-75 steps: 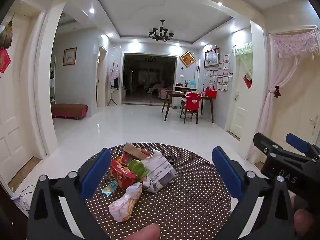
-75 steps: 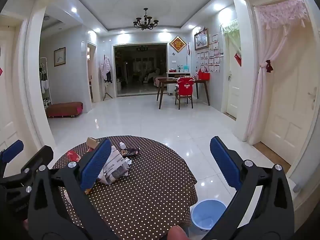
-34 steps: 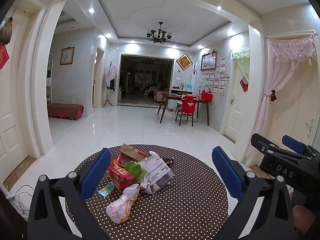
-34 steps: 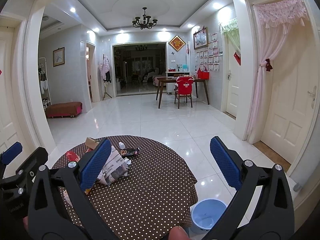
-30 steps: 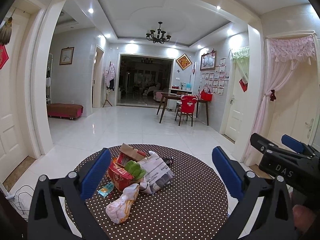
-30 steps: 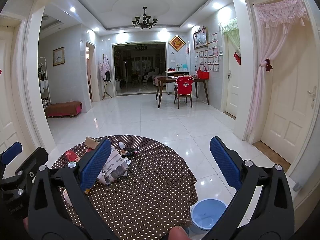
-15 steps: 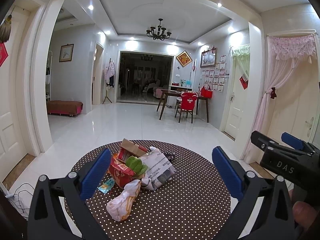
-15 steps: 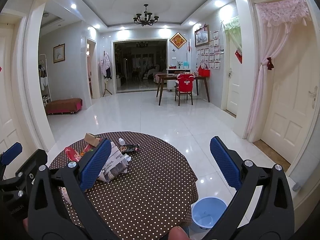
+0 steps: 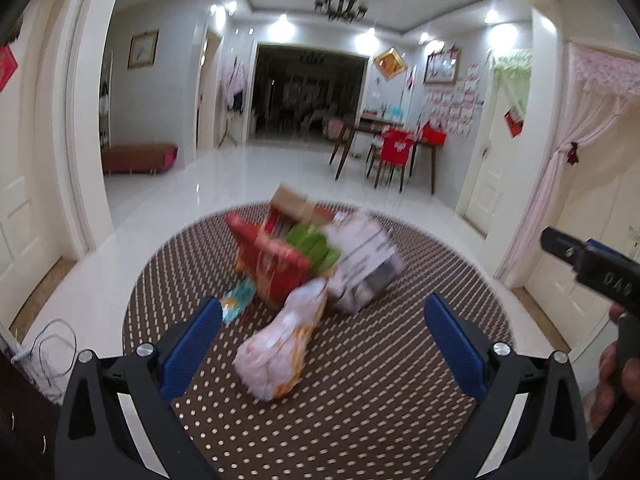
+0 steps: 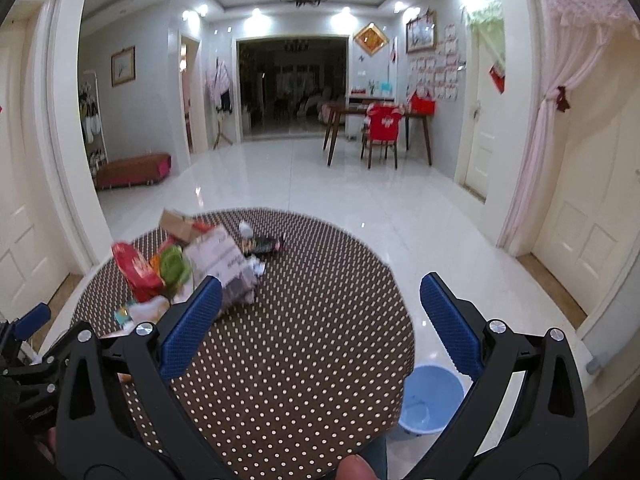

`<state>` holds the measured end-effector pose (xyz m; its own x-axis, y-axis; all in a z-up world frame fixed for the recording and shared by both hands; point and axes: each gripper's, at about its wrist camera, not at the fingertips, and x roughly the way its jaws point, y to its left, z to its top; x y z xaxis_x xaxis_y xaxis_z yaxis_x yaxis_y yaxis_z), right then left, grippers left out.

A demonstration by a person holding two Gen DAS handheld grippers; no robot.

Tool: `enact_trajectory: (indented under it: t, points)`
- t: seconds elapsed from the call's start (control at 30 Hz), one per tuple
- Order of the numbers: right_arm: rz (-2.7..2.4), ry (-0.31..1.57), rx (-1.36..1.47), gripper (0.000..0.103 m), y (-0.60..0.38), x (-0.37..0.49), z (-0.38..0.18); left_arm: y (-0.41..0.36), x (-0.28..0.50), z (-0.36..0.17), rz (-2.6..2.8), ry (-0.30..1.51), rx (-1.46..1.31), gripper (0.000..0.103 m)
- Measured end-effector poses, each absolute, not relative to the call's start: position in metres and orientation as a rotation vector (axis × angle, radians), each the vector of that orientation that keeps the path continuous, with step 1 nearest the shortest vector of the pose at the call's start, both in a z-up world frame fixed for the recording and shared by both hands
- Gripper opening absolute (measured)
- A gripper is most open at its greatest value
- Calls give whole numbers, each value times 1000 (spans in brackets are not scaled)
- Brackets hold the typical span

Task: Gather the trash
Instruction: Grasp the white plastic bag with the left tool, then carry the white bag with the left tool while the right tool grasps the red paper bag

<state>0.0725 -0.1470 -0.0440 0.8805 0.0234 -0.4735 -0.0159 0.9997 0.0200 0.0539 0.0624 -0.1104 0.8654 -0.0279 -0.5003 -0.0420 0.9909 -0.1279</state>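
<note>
A pile of trash lies on a round brown polka-dot table (image 9: pixel 360 400): a white and orange crumpled bag (image 9: pixel 280 344), a red packet (image 9: pixel 276 260), green wrappers (image 9: pixel 316 244), a grey newspaper bundle (image 9: pixel 364 260) and a cardboard box (image 9: pixel 290 200). My left gripper (image 9: pixel 324 344) is open and empty, just short of the white bag. My right gripper (image 10: pixel 320 320) is open and empty above the table's right half; the pile (image 10: pixel 180 268) lies to its left. A blue bin (image 10: pixel 430 400) stands on the floor by the table's right edge.
A small dark wrapper (image 10: pixel 264 246) and a white scrap (image 10: pixel 245 229) lie at the table's far side. White tiled floor surrounds the table. A dining table with a red chair (image 10: pixel 382 128) stands far back. Doors and a pink curtain (image 10: pixel 552 112) are on the right.
Both grippers have tilted down and moved forward toward the table. The trash pile now looks larger and nearer in the left wrist view. Both stay open.
</note>
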Motion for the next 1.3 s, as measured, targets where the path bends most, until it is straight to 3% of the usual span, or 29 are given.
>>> enact_trajectory:
  t: [0.4,0.43,0.47,0.53,0.63,1.03,1.3]
  points:
    - [107,665,-2,97,-124,116,-97,76,119,-176,34,697,-14,98]
    - [117,673,-2,97,-122,117,-98,77,125,-181,24,711,-21,91]
    - [134,683,-4,97,-119,121,-101,78,131,-185,14,730,-34,72]
    - [163,697,-8,97,-113,126,-104,84,140,-194,-7,768,-80,48]
    - [258,697,-14,97,-94,136,-103,91,136,-193,-19,741,-124,42]
    - [644,707,-140,97,38,177,-96,119,102,-195,34,742,-183,40]
    - [784,872,-202,97,109,204,-128,141,72,-196,64,731,-215,40]
